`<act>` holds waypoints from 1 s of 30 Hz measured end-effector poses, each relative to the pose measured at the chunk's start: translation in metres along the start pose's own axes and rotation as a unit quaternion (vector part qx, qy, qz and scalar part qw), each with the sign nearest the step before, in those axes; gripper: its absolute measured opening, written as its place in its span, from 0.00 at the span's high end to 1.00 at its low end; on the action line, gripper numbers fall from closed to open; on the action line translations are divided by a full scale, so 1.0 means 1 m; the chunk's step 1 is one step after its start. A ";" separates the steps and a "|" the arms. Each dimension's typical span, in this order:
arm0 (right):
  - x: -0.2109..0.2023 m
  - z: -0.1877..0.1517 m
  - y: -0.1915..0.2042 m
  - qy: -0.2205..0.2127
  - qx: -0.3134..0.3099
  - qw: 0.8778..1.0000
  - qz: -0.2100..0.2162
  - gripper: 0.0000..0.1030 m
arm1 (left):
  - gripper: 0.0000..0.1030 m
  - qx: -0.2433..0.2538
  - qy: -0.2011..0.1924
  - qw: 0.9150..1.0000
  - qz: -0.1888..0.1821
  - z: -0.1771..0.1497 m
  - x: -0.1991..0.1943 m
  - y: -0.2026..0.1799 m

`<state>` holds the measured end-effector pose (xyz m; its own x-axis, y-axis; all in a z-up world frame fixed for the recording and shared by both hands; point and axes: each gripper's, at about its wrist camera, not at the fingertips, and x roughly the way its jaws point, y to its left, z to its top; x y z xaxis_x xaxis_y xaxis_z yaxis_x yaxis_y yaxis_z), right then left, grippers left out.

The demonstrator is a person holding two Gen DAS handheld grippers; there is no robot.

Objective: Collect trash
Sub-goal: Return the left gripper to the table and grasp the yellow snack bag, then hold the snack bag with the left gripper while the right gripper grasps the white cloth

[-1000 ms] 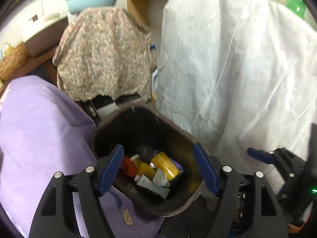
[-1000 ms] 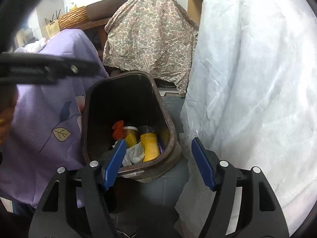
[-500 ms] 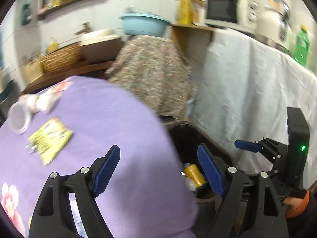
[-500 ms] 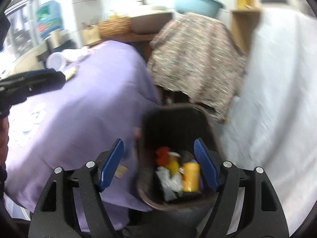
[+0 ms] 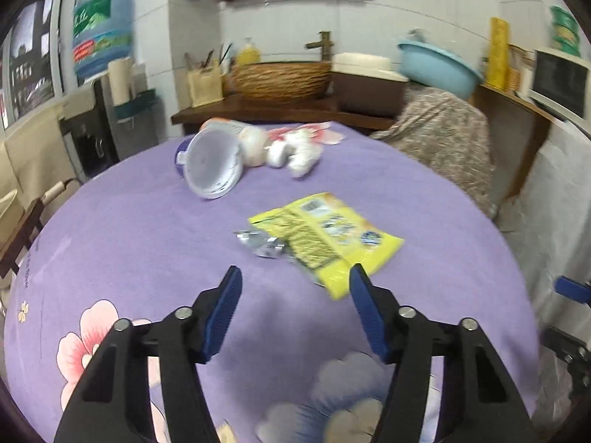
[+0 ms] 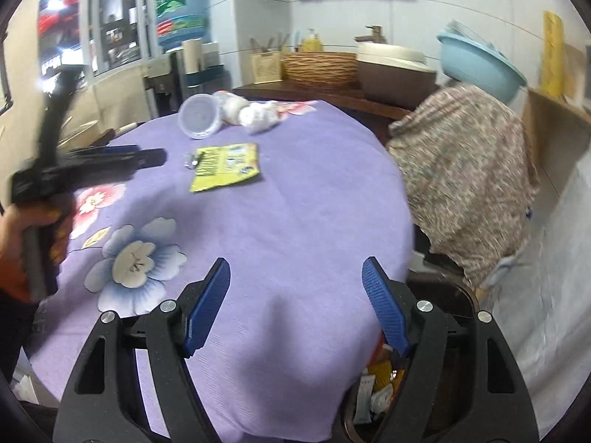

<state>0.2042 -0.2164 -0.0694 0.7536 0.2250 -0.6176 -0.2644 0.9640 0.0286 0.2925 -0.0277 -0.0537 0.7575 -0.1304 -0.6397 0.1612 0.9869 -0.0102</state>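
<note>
stage: mid-task, judged partly done; some trash sits in the bin, several pieces are left on the counter
done: trash bin (image 6: 373, 391) on the floor at the counter's right edge holds mixed wrappers and packets, only partly visible behind the right gripper
left on counter: yellow snack packet (image 5: 325, 238) lying flat on the purple floral tablecloth (image 5: 147, 229); small crumpled foil wrapper (image 5: 260, 241) touching its left edge
left at far side: clear plastic cup (image 5: 212, 162) tipped on its side, mouth toward camera; white crumpled tissues (image 5: 291, 149) just beside it; something pink-white behind them, too blurred to name
left gripper (image 5: 295, 310): hovers low over the cloth, fingers spread wide, holding nothing; yellow packet just ahead, near the right finger
right gripper (image 6: 295, 302): fingers wide apart, empty, above the counter's near-right edge, bin just below it
next (guess): left gripper takes the yellow packet or foil, being closest; then cup and tissues
risk: flat packet on soft cloth, fingers may pinch fabric too
</note>
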 end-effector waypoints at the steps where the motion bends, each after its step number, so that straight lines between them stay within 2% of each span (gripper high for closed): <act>1: 0.001 0.002 0.004 0.000 -0.005 1.000 0.002 0.28 | 0.48 -0.006 0.008 1.000 -0.001 0.002 0.007 0.007; 4: 0.001 0.005 0.012 0.003 -0.013 1.000 0.003 0.28 | 0.51 -0.015 0.025 1.000 -0.003 0.010 0.029 0.023; 11: 0.003 0.014 0.023 0.006 -0.033 0.999 0.000 0.28 | 0.58 -0.004 0.055 0.998 -0.004 0.017 0.070 0.028; 17: 0.008 0.032 0.034 -0.002 -0.057 0.998 0.009 0.28 | 0.87 -0.017 0.072 0.997 -0.009 0.020 0.087 0.035; 18: 0.011 0.035 0.036 -0.003 -0.060 0.998 0.013 0.28 | 0.92 -0.020 0.070 0.997 -0.008 0.021 0.086 0.037; 20: 0.018 0.045 0.040 -0.002 -0.061 0.998 0.031 0.28 | 0.96 -0.022 0.067 0.997 -0.012 0.020 0.081 0.040; 25: 0.046 0.072 0.043 0.007 -0.054 0.997 0.059 0.28 | 0.97 -0.033 0.040 0.998 -0.034 0.016 0.050 0.045; 30: 0.083 0.112 0.042 0.009 -0.037 0.998 0.056 0.28 | 0.97 -0.046 -0.005 0.999 -0.025 0.005 0.012 0.052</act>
<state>0.3226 -0.1413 -0.0317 0.7062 0.3282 -0.6273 -0.3909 0.9195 0.0410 0.3128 0.0213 -0.0577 0.7558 -0.1800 -0.6296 0.1399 0.9837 -0.1134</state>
